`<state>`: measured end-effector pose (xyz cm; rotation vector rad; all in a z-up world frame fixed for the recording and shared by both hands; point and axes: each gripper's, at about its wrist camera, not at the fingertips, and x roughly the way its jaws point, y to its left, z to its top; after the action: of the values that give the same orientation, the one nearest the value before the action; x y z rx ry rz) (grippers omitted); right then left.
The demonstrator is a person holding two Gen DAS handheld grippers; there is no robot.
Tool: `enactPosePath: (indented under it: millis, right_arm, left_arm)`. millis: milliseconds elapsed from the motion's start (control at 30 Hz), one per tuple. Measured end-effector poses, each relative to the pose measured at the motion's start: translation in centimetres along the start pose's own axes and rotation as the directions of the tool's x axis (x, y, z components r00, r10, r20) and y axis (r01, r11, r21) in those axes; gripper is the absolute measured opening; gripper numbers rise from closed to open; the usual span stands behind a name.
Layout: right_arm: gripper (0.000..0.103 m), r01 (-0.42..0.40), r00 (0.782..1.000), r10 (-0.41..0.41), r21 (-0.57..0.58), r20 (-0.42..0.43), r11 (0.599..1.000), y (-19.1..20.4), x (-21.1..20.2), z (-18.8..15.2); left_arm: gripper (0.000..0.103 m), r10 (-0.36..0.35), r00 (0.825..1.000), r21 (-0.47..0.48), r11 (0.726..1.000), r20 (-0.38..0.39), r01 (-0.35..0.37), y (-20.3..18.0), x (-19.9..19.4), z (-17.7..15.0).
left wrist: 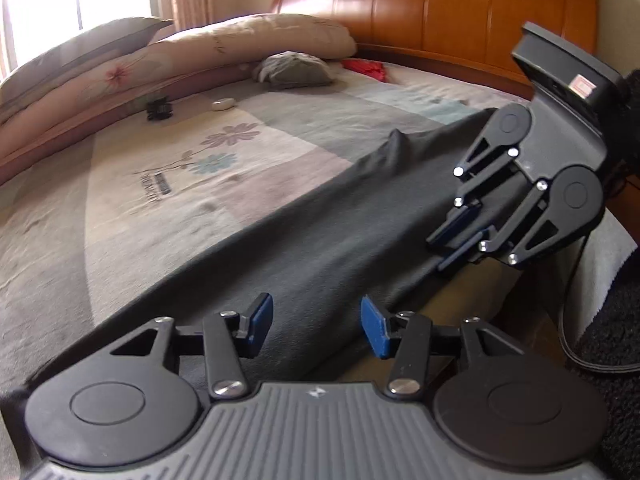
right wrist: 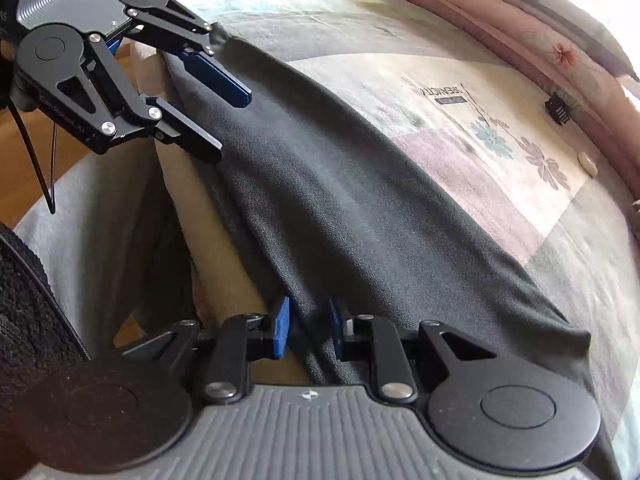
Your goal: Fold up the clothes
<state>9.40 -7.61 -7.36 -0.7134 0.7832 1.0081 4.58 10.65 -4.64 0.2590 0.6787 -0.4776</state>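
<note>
A dark grey garment (left wrist: 320, 220) lies stretched along the near edge of the bed, also seen in the right wrist view (right wrist: 340, 200). My left gripper (left wrist: 318, 326) is open, with its blue pads apart over the garment's near end. The right wrist view shows it open at the top left (right wrist: 228, 124), its fingers on either side of the garment's edge. My right gripper (right wrist: 309, 330) is shut on a fold of the garment's edge, with cloth bunched between its blue pads. In the left wrist view it sits at the right (left wrist: 456, 236), fingers close together at the bed's edge.
The flowered bedsheet (left wrist: 160, 184) spreads beyond the garment. Folded quilts and a pillow (left wrist: 120, 68) line the far side, below a wooden headboard (left wrist: 440, 4). A crumpled grey cloth (left wrist: 292, 70), a red item (left wrist: 366, 68), a white object (left wrist: 223, 104) and a black clip (left wrist: 159, 109) lie there.
</note>
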Motion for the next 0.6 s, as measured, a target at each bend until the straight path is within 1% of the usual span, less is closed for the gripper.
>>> enactPosePath:
  millis: [33, 67, 100, 133, 300, 400, 467, 567, 600]
  right_arm:
    - [0.023, 0.005, 1.0, -0.005, -0.006, 0.0, 1.0, 0.1, 0.0, 0.0]
    - [0.019, 0.004, 1.0, -0.004, 0.006, 0.002, 1.0, 0.0, -0.1, 0.1]
    - [0.008, 0.0, 1.0, -0.001, 0.024, 0.013, 1.0, -0.2, -0.4, 0.1]
    - [0.006, -0.004, 1.0, 0.003, 0.042, 0.024, 0.999, -0.4, -0.6, 0.1]
    - [0.004, -0.034, 0.997, 0.024, 0.13, 0.074, 0.991, -1.5, -1.6, -0.2]
    - [0.004, -0.056, 0.994, 0.037, 0.18, 0.102, 0.982, -2.3, -2.1, -0.4]
    - [0.004, -0.071, 0.992, 0.045, 0.213, 0.122, 0.974, -2.8, -2.4, -0.6]
    - [0.002, -0.091, 0.988, 0.056, 0.251, 0.144, 0.964, -3.4, -2.7, -0.8]
    - [0.002, -0.094, 0.987, 0.057, 0.255, 0.149, 0.962, -3.5, -2.8, -0.9]
  left_arm:
    - [0.051, -0.014, 1.0, 0.013, 1.0, 0.004, 0.014, -0.4, 0.2, 0.1]
    - [0.052, -0.026, 1.0, 0.02, 0.999, 0.009, 0.026, -0.7, 0.5, 0.4]
    - [0.052, -0.038, 0.999, 0.028, 0.999, 0.014, 0.037, -1.1, 0.7, 0.6]
    - [0.052, -0.049, 0.999, 0.035, 0.998, 0.018, 0.048, -1.4, 1.0, 0.9]
    - [0.051, -0.081, 0.996, 0.086, 0.993, 0.023, 0.079, -2.4, 2.6, 2.0]
    - [0.051, -0.072, 0.997, 0.148, 0.987, 0.009, 0.07, -3.5, 3.6, 2.4]
    - [0.051, -0.053, 0.999, 0.2, 0.978, 0.002, 0.051, -4.3, 4.2, 2.5]
    - [0.05, -0.035, 0.999, 0.288, 0.957, -0.022, 0.04, -5.4, 5.0, 2.5]
    - [0.048, -0.016, 1.0, 0.316, 0.949, -0.023, 0.023, -5.7, 5.2, 2.4]
